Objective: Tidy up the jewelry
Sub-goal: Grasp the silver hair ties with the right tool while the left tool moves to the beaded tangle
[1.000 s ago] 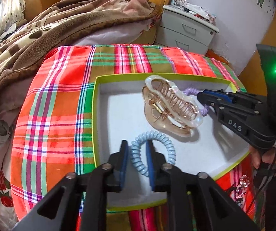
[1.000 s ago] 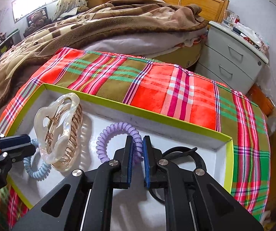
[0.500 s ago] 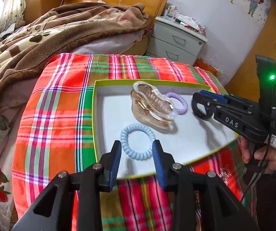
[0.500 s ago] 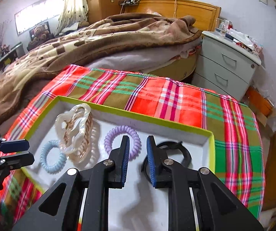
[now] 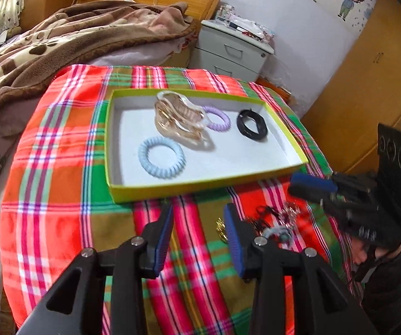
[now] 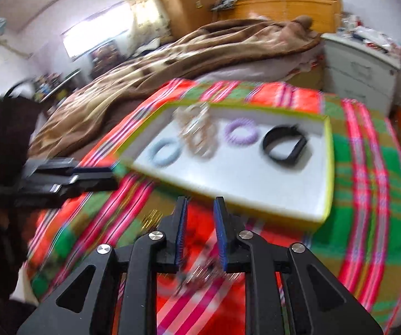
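Now left gripper and right gripper both empty, jaws apart and just been opening, over plaid cloth beside tray's near edge.

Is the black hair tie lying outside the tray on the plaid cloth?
No, the black hair tie lies inside the tray, near its right end beside the purple coil tie.

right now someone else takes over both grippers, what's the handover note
Left gripper: open, empty, over the plaid cloth in front of the tray.
Right gripper: jaws just opening, nothing held, also out of the tray.
Done: blue hair tie, hair claw, purple hair tie and black band lie in the tray.
Left: the small loose jewelry on the cloth.
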Available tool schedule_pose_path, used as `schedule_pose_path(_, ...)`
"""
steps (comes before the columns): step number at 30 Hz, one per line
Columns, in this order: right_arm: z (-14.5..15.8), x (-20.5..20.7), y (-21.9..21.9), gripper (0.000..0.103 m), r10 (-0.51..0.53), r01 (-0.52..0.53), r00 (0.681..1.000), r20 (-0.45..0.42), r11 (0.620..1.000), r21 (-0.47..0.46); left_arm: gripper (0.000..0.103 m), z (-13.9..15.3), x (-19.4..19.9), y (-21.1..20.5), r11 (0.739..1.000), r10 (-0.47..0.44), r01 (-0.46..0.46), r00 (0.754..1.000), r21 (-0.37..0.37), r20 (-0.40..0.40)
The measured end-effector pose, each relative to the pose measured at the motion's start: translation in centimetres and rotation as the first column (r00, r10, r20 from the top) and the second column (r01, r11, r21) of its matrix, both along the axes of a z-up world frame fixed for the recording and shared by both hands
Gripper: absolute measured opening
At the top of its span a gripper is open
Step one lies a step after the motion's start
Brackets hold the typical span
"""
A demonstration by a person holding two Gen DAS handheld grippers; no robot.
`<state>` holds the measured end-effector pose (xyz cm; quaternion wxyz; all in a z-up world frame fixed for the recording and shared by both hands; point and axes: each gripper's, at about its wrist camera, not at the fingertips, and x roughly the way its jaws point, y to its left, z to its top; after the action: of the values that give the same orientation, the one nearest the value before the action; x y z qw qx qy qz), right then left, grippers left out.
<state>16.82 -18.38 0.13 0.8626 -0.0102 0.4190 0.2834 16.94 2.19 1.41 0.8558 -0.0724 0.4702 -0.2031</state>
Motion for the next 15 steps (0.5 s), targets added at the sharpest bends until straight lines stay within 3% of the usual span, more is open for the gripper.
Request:
schedule_pose_path(2, -0.3, -1.1, 0.5, 0.034, 0.033, -0.033, 0.999, 0.005, 0.999, -0.022, 0.040, -0.1, -0.5, -0.1, 1.000, -0.004, 0.004, 1.000, -0.003, -0.004)
schedule_pose_path(9, -1.7, -2.7, 1.3, 0.034, 0.089, -0.090, 0.996, -0.017, 0.995, -0.035, 0.041, -0.6, -1.4, -0.1, 1.000, 0.006, -0.007, 1.000, -0.011, -0.019)
schedule_pose_path(15, -2.8, -2.8, 2.6, 0.034, 0.121, -0.123, 0.992, -0.021, 0.984, -0.126, 0.042, -0.8, -1.8, -0.1, 1.000, 0.009, -0.009, 1.000, -0.004, -0.029)
